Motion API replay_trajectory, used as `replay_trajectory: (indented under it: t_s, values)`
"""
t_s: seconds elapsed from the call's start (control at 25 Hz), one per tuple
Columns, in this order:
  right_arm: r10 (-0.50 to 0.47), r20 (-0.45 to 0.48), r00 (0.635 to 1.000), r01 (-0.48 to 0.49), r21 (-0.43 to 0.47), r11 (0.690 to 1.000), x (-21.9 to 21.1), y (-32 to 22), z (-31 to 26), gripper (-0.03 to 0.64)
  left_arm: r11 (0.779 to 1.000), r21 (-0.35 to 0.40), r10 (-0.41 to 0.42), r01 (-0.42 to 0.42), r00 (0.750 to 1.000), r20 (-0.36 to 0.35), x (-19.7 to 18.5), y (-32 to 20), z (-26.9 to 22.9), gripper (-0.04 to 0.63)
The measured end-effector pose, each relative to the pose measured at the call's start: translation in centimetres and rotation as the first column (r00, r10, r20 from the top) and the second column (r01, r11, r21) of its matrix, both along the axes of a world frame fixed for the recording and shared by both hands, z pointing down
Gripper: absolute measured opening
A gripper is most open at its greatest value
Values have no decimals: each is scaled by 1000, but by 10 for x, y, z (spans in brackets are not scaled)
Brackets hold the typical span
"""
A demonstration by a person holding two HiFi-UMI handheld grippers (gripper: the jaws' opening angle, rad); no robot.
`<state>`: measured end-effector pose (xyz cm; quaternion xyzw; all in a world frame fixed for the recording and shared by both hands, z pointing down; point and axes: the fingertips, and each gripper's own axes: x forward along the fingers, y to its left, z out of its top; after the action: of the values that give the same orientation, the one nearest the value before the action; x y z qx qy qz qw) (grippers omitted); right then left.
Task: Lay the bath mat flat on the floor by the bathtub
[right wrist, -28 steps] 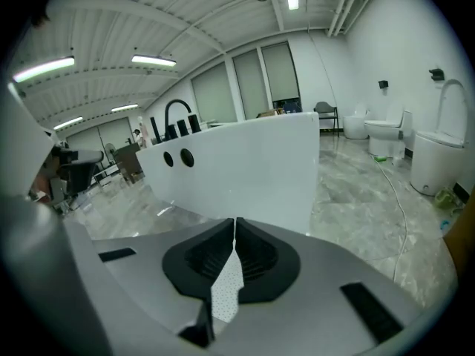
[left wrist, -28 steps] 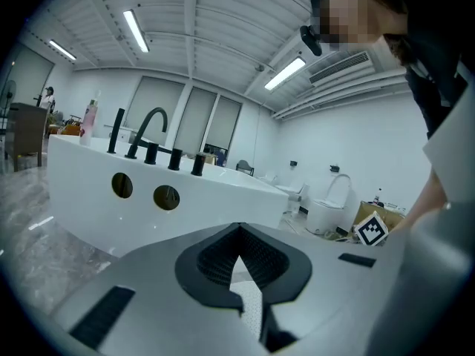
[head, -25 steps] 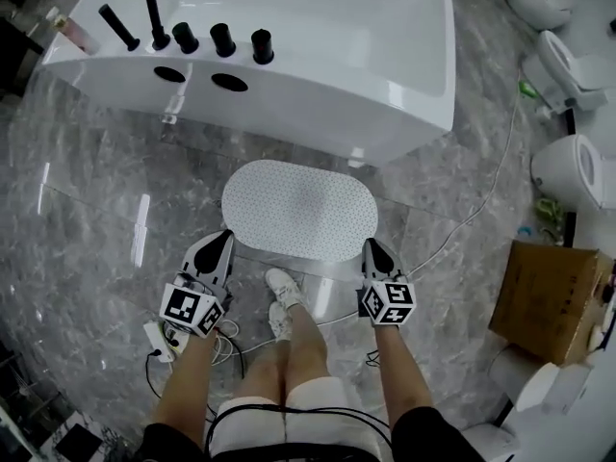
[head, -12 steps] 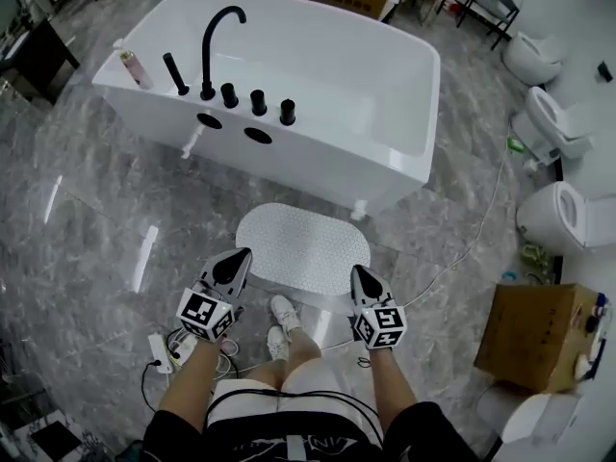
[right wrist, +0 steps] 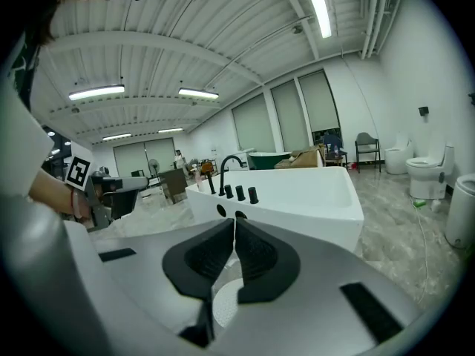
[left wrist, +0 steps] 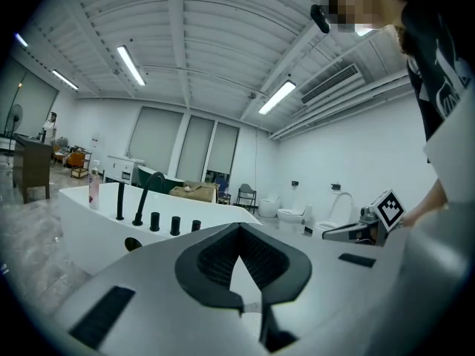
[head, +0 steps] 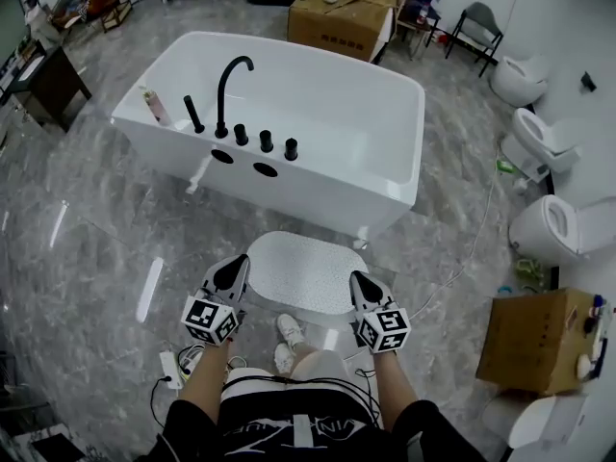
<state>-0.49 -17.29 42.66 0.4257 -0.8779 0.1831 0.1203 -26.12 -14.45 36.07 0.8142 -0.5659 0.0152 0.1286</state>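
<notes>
The white oval bath mat (head: 306, 270) lies flat on the grey marble floor, just in front of the white bathtub (head: 318, 133). My left gripper (head: 237, 264) hovers above the mat's left end, shut and empty. My right gripper (head: 355, 279) is shut and empty too, held over the mat's right end. In the left gripper view the left gripper (left wrist: 239, 227) points level at the tub's black taps (left wrist: 154, 221). In the right gripper view a strip of mat (right wrist: 223, 302) shows below the closed right gripper (right wrist: 234, 222).
A black faucet (head: 231, 85) stands on the tub's near-left rim. Toilets (head: 544, 227) line the right wall, beside a cardboard box (head: 534, 340). Another box (head: 342, 12) sits behind the tub. A power strip and cables (head: 175, 364) lie by my feet (head: 289, 330).
The view has risen and pulled back as the person straightened up. Both grippers have lifted away from the mat's near edge, staying shut. The mat has stayed flat where it was.
</notes>
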Motion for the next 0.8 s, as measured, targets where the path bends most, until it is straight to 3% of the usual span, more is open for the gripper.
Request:
replay_trajectory:
  t_s: [0.48,0.8]
  values:
    - [9,44,999,-13,80,997,0,-10,-103,28,995,91,-46,50,998,-46,-13,2,-92,14]
    - [-17,60,998,9,125,992,-5,-8,-140,28,989,137,-53,59,998,-45,-16,9,-136,14]
